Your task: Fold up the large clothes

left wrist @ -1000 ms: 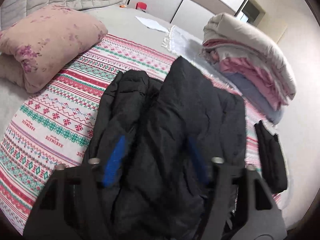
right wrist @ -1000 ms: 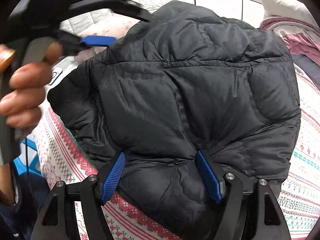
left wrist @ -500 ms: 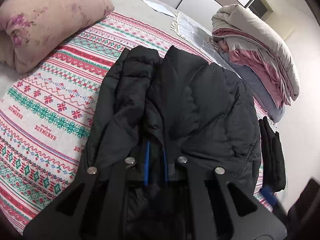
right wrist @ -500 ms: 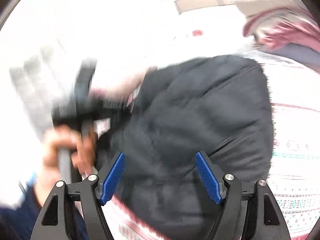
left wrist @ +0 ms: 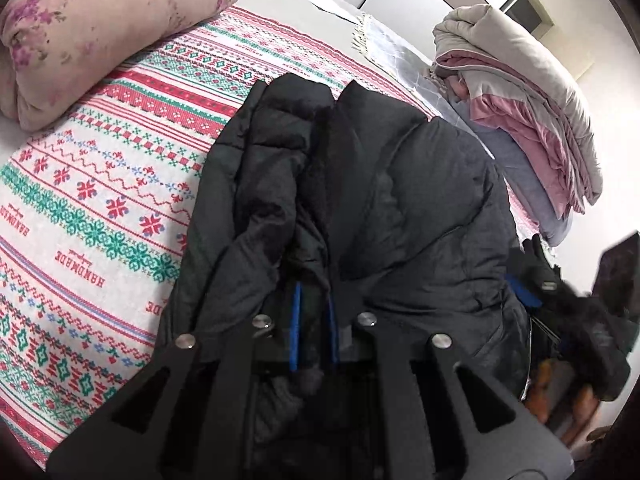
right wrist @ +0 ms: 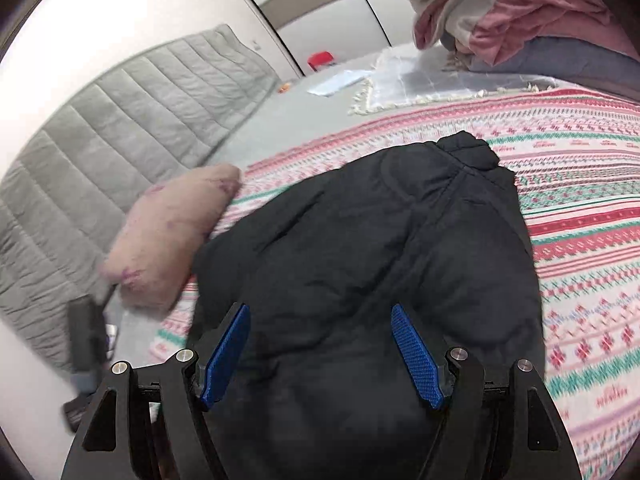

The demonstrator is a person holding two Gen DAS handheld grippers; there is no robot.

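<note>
Jacket: the big black puffy jacket [left wrist: 360,200] lies bunched on the patterned blanket [left wrist: 100,200] on the bed, near the pink pillow [left wrist: 92,28].
Left claw: the left claw [left wrist: 314,324] points forward and down at the near edge of the jacket. Its blue pads [left wrist: 296,320] are almost together, pinching a fold of black cloth.
Right claw: the right claw [right wrist: 320,356] is held low over the jacket [right wrist: 380,260]. Its blue pads [right wrist: 416,356] stand wide apart, with nothing between them but the jacket lying below.
Writing: the blanket says "HANDMADE" [left wrist: 82,266] in red letters.
Nearby: a pile of folded quilts [left wrist: 520,100] sits at the far side of the bed.
</note>
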